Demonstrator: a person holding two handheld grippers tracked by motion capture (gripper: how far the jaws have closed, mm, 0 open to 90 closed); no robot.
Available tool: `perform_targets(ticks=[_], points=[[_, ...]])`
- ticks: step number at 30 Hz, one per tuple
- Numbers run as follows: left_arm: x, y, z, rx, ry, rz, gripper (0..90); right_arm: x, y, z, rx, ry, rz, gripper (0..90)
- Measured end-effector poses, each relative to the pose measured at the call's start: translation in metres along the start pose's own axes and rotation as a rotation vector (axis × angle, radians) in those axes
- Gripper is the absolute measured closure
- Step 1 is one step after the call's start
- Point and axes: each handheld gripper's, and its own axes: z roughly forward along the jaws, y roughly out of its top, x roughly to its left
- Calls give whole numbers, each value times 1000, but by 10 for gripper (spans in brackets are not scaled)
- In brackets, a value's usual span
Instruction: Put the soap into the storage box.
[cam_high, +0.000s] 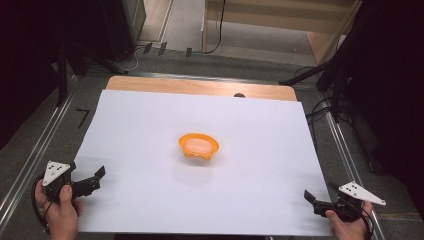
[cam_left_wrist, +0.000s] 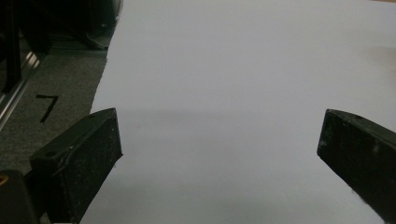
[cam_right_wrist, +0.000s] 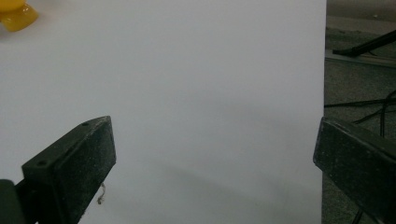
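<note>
An orange bowl (cam_high: 199, 145) with a pale inside sits near the middle of the white sheet (cam_high: 150, 120) that covers the table. Its yellow-orange edge (cam_right_wrist: 14, 14) peeks in at the top left of the right gripper view. My left gripper (cam_high: 95, 179) rests at the sheet's near left corner, held in a hand, jaws wide apart over bare sheet (cam_left_wrist: 219, 135). At the near right corner my right gripper (cam_high: 312, 200) is likewise open with nothing between its jaws (cam_right_wrist: 215, 149). Both are far from the bowl.
The wooden table edge (cam_high: 200, 86) shows beyond the sheet at the back. Grey floor with metal rails (cam_high: 30, 150) flanks the table. Cables and stand legs (cam_high: 330, 95) lie at the right, and a black tape mark (cam_left_wrist: 46, 105) is on the floor at the left.
</note>
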Motion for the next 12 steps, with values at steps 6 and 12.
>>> perform_targets(ticks=[6, 12], points=[[0, 0, 1, 10, -2, 3, 2, 1, -7, 2, -17, -17, -6, 0], [0, 0, 1, 9, -1, 0, 1, 1, -8, 2, -24, -33, -2, 0]])
